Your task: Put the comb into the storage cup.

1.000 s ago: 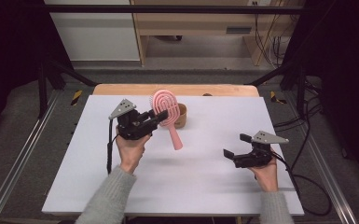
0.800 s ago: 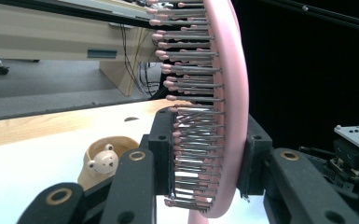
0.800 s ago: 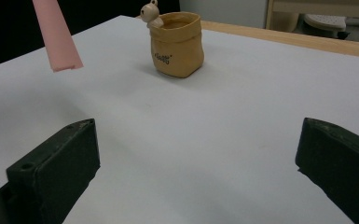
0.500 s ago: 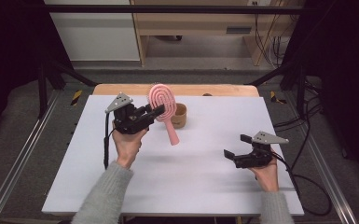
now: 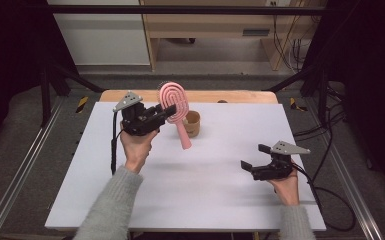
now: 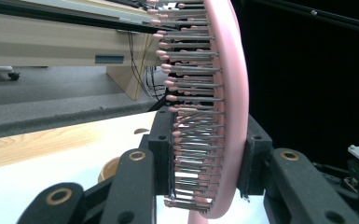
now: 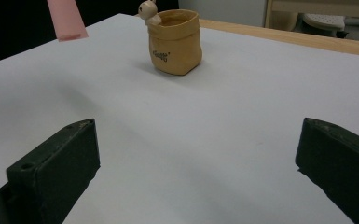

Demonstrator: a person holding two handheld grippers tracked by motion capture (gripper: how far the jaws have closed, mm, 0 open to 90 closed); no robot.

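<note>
**Pink brush held high over the little pot**

The left tongs [image 5: 166, 113] are clamped on the head of the pink hairbrush [image 5: 174, 104], one pad on the bristles, one on the smooth back, with the handle hanging down just beside the tan sack-shaped pot [image 5: 192, 123]. The right tongs [image 5: 252, 158] rest wide open and empty, low over the white counter [image 5: 220, 190], well apart.

The bristle-side grip looks springy; the brush could twist or slip, and its handle might knock the light pot over. What the pot holds cannot be told.
</note>
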